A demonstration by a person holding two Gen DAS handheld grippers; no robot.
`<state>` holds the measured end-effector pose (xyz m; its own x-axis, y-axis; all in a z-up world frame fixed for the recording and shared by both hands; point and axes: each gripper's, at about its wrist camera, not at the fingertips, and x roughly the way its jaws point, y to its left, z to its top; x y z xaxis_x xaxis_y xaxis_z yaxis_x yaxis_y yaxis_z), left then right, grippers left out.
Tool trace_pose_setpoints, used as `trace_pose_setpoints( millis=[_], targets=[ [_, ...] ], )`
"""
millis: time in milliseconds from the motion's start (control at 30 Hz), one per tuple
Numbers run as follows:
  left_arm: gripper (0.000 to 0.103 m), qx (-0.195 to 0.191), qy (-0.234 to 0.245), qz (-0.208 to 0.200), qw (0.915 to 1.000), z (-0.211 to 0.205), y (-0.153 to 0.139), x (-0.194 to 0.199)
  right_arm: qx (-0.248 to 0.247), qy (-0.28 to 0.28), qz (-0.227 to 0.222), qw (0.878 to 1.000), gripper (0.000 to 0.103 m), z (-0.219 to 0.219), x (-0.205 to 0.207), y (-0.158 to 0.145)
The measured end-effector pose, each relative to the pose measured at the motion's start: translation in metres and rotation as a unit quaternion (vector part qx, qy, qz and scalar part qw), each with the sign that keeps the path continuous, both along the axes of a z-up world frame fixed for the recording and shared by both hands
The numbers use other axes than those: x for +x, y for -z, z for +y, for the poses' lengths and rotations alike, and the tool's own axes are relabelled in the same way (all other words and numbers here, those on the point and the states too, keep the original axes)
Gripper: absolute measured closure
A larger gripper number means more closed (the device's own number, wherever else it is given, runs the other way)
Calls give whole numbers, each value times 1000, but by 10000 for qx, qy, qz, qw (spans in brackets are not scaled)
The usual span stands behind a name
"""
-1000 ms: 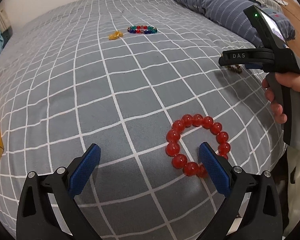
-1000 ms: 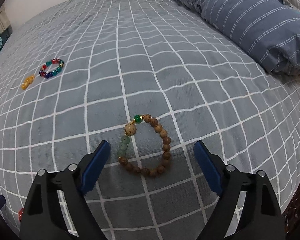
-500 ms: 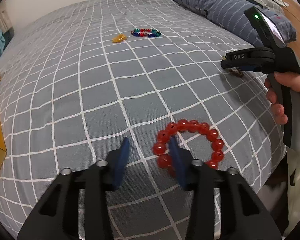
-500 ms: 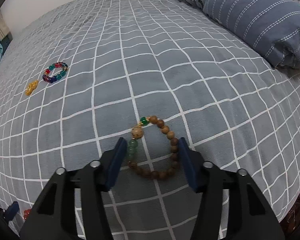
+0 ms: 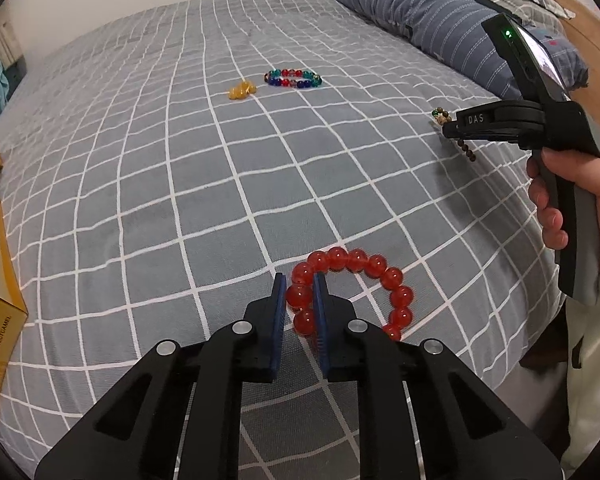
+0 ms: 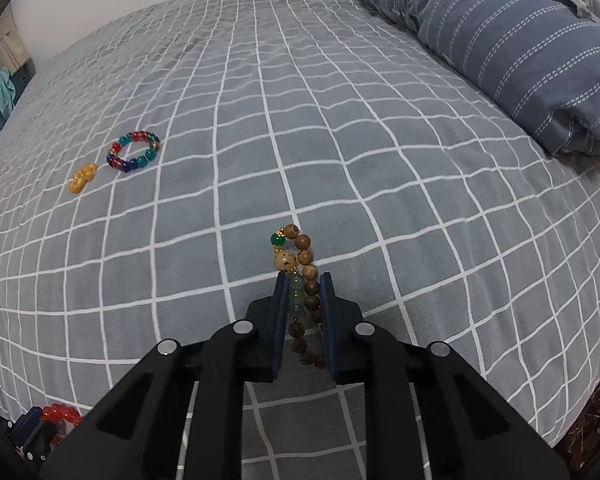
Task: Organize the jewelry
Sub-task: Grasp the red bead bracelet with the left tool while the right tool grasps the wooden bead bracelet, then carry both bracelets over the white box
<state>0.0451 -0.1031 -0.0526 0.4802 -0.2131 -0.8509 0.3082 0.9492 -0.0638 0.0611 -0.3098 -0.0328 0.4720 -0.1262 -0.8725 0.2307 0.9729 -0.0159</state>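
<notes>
Left wrist view: the left tool (image 5: 300, 292) has just been closing and now pinches one side of the red bead bracelet (image 5: 354, 286), which lies on the grey checked bed (image 5: 180, 160). Only a bead or two sits between the blue pads, so on lifting, the round glossy beads may squirt out and the loop drop back. The bracelet is a ring of big translucent red beads, most of it hanging free to the right of the jaws. Further off, a multicoloured bracelet (image 5: 293, 79) and a small yellow piece (image 5: 241, 91) rest near each other.

Right wrist view: the right tool (image 6: 303, 294) has also just been closing and squeezes the wooden bead bracelet (image 6: 300, 276) flat, both strands between the pads. Its elastic looks stretched long; a hard tug could strain it, I think. It carries brown beads, pale green ones, one bright green and one speckled cream bead.
</notes>
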Motion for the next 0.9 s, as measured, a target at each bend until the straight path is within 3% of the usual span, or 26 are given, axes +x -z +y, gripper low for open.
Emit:
trace_pose_setpoints(
  millis=[467,900],
  targets=[
    [90,-238,40,-215,9995,5,-34,-5,9,-123,-271,9996,88,12,-2,-26],
    [90,-214,5,-515,9984,9,-63,-3,-17,-329,-524,9981,88,36,-3,-57]
  ],
)
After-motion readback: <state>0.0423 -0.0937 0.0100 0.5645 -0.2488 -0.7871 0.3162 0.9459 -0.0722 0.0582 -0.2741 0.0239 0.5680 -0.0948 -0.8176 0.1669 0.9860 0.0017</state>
